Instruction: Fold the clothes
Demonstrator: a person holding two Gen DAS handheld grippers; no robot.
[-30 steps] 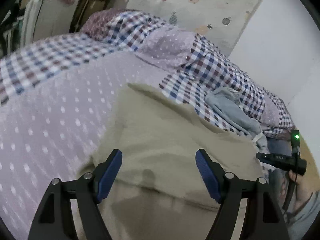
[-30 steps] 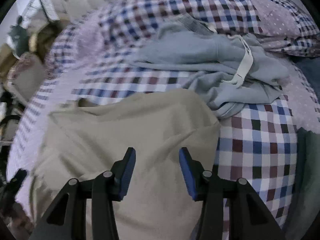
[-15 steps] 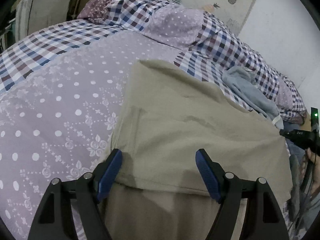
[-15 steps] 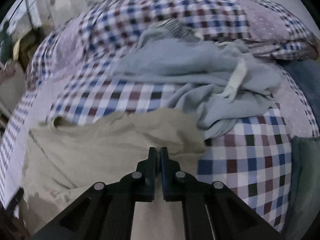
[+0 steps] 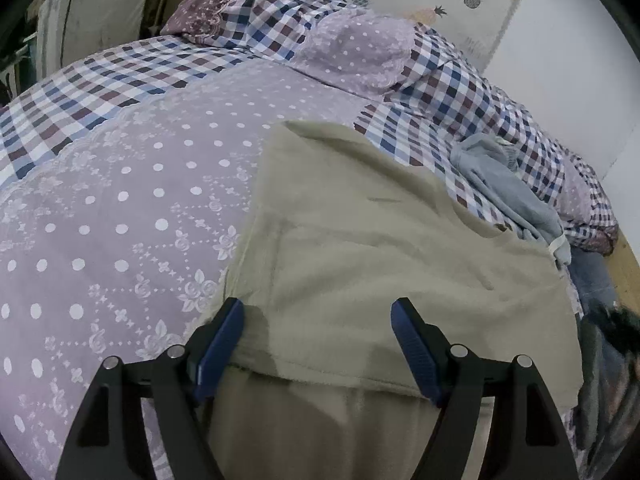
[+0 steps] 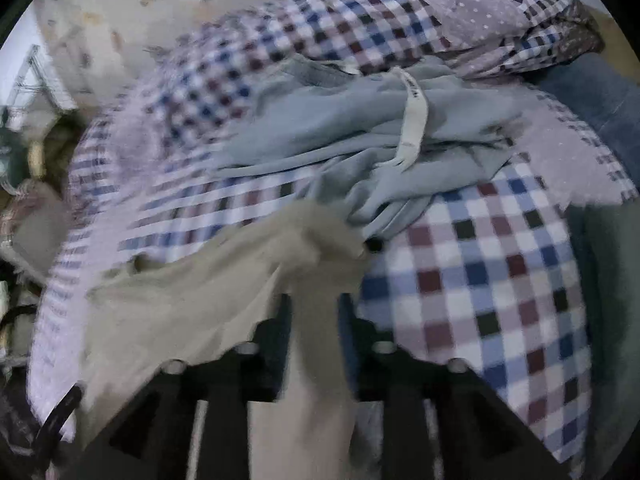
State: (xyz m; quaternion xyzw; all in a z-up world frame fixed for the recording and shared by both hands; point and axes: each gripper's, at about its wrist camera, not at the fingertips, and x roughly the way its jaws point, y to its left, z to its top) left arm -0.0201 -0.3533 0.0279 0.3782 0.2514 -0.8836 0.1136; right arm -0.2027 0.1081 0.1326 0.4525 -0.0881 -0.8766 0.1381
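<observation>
On bedspread (image 5: 120, 208), khaki garment (image 5: 380, 248) lengthwise away from tongs (image 5: 318, 344).

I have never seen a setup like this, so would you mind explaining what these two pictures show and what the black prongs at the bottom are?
There is no robot arm here. A person holds a two-finger gripper in each hand, and each gripper carries a wide-angle camera looking forward along its fingers, so each picture comes from one gripper.

The left view shows the left gripper with its blue-padded fingers spread wide, open, over a flat beige cloth garment.

The right view is blurred. The right gripper has a strip of that same beige cloth between its fingers, which are slightly apart; whether they pinch it I cannot tell.

Everything lies on a bed with a lilac dotted and checked quilt. A crumpled pale blue-grey garment waits further back.
</observation>
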